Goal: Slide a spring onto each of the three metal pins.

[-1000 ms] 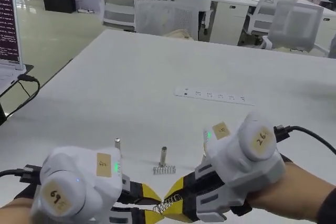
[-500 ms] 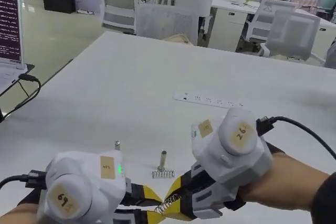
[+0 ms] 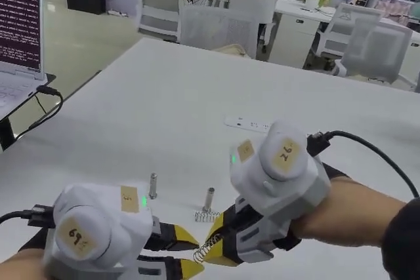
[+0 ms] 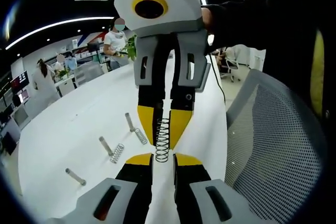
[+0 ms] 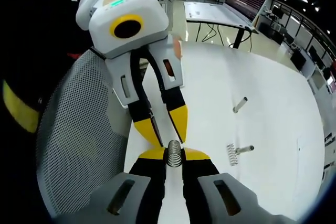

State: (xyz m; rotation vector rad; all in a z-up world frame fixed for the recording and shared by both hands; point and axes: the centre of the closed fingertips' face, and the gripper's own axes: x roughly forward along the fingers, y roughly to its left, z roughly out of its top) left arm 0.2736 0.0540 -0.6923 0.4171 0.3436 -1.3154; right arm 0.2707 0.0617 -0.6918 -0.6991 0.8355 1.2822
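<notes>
- Now, a thin, bright coiled metal spring (image 4: 162, 139) bridges both grippers.
- One end is clamped in the right gripper (image 5: 175, 156).
- The other end sits at the left gripper (image 4: 163, 159); grip unclear.

We find open table (image 3: 170, 90) ahead, where a bare pin (image 3: 153, 185), a sprung pin (image 3: 209, 198) and a power strip (image 3: 244, 123) stand in the way.
</notes>
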